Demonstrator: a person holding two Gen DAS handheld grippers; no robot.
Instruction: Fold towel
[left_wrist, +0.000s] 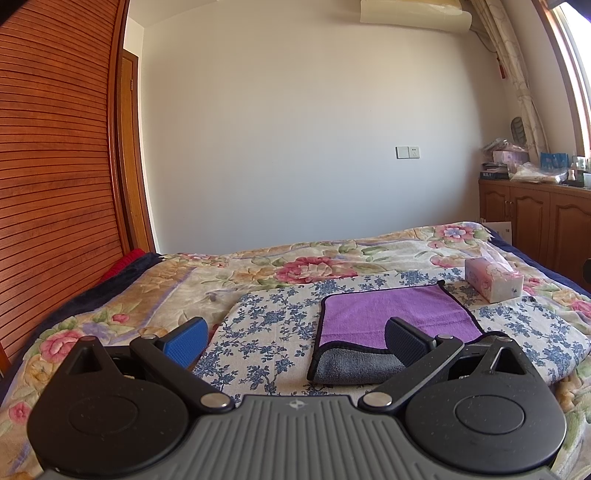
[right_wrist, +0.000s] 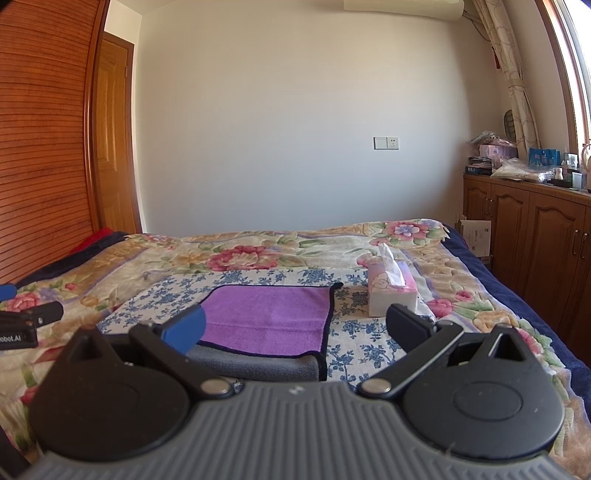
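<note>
A purple towel (left_wrist: 391, 314) with a dark border and grey underside lies flat on a blue-flowered cloth (left_wrist: 266, 325) on the bed. Its near edge is folded over, grey side up. My left gripper (left_wrist: 295, 341) is open and empty, held above the cloth just left of the towel; its right finger overlaps the towel's near edge. In the right wrist view the towel (right_wrist: 269, 317) lies straight ahead. My right gripper (right_wrist: 295, 328) is open and empty, just short of the towel's near edge. The left gripper (right_wrist: 22, 321) shows at the far left.
A pink tissue box (right_wrist: 393, 293) stands on the bed right of the towel; it also shows in the left wrist view (left_wrist: 493, 282). A wooden slatted wardrobe (left_wrist: 55, 166) is at left. Wooden cabinets (right_wrist: 528, 236) with clutter stand at right under the window.
</note>
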